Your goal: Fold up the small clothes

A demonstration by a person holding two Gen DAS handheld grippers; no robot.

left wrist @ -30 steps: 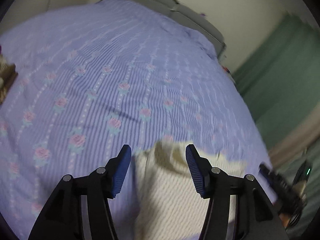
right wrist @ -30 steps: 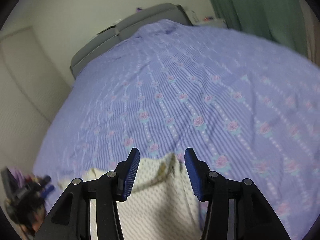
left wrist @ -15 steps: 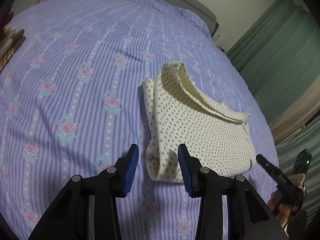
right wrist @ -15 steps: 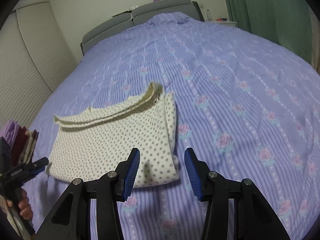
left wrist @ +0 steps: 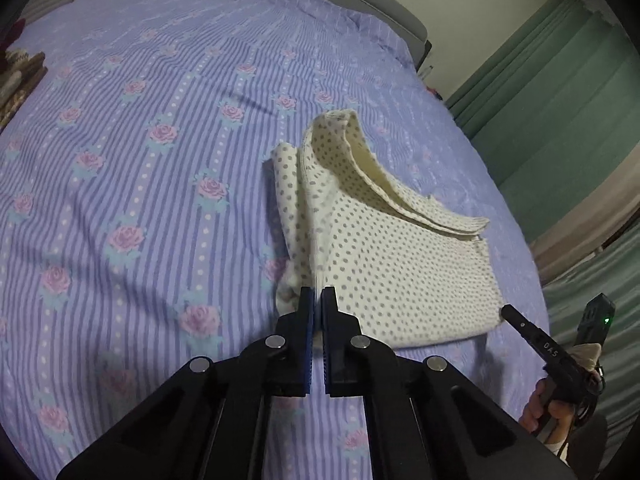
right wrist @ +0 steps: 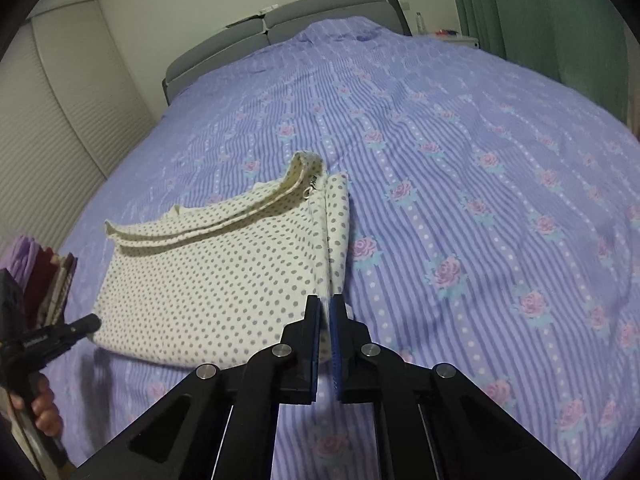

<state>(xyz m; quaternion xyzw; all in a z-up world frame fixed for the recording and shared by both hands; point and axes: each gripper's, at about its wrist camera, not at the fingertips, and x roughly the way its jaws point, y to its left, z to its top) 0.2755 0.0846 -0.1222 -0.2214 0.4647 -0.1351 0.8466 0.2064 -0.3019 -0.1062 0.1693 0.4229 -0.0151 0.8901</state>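
Currently the left tool (left wrist: 318,300) is pressed together, pinching the near left corner of the folded dotted garment (left wrist: 384,248). Likewise the right tool (right wrist: 330,308) is pressed together, pinching the garment's near right corner (right wrist: 334,280). Both tools sit at the near edge. Garment position: flat on the bed (left wrist: 140,160), which carries a purple striped cover with rose print, grey headboard (right wrist: 280,32) at the far end.

Matt dotted knit garment (left wrist: 384,264)
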